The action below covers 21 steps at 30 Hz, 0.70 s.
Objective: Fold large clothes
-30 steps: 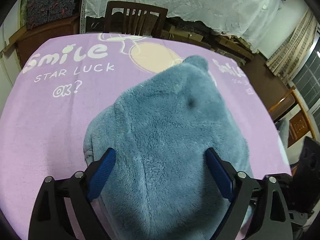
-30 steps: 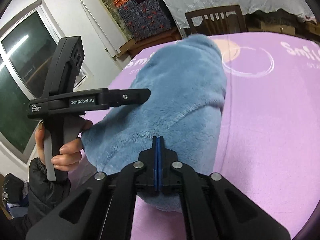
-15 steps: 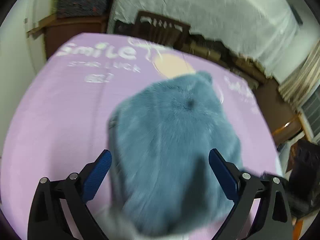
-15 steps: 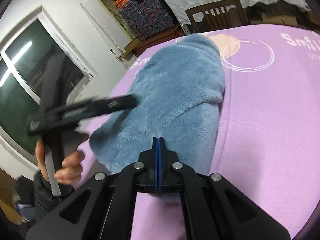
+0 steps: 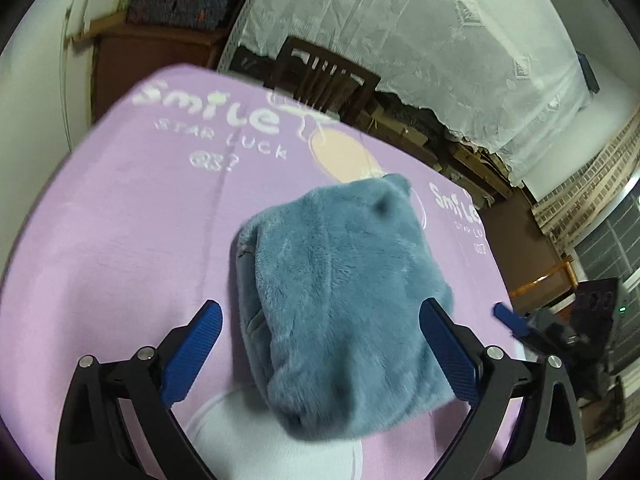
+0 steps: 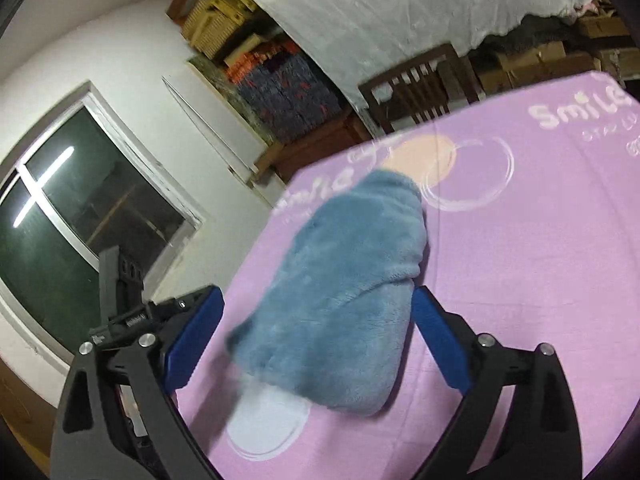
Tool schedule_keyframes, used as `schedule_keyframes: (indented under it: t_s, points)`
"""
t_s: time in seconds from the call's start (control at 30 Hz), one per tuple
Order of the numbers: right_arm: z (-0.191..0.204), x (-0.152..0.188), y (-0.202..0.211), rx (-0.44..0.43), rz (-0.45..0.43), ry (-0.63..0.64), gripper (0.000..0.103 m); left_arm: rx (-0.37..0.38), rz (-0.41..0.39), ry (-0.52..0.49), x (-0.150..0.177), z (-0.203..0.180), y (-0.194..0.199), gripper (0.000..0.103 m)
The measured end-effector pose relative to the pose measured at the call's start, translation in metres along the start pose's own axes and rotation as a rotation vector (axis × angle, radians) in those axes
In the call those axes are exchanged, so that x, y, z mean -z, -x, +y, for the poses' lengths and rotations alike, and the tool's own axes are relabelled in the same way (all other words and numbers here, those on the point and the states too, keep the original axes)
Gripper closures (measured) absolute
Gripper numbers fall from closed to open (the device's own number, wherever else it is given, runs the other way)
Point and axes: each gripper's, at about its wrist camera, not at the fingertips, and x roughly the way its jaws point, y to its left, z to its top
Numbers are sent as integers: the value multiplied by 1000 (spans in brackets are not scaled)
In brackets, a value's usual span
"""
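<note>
The fleece garment point(image 5: 344, 304) lies as a thick blue bundle on the purple blanket point(image 5: 120, 248), ahead of and below both claws, seen between each pair of blue pads though neither pair touches it. The left claw point(image 5: 320, 356) stands spread to its widest and holds nothing. The right claw point(image 6: 316, 344) has just been opening, its jaws now wide apart with the bundle's near end in the gap but free of the pads. Judging by the compact shape, the folding looks done or nearly so, and this is the let-go step. The next move likely calls for drawing both claws clear without snagging the pile, or tidying the loose near edge. No box or basket for clothes shows; a wooden chair point(image 5: 320, 76) stands beyond the blanket's far edge
</note>
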Motion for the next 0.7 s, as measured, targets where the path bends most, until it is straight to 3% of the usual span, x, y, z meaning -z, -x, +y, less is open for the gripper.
schedule_keyframes:
  t_s: [0.2, 0.33, 0.57, 0.7]
  points:
    - [-40, 2, -50, -40, 105, -120, 10, 129, 78, 51, 2, 23, -42, 4]
    - [-48, 7, -77, -56, 157, -130, 10, 202, 128, 70, 9, 31, -65, 4]
    - [-48, 16, -99, -122, 192, -139, 9, 239, 107, 44, 14, 23, -73, 4]
    - [-32, 22, -106, -83, 182, -66, 10, 208, 94, 26, 17, 15, -74, 5]
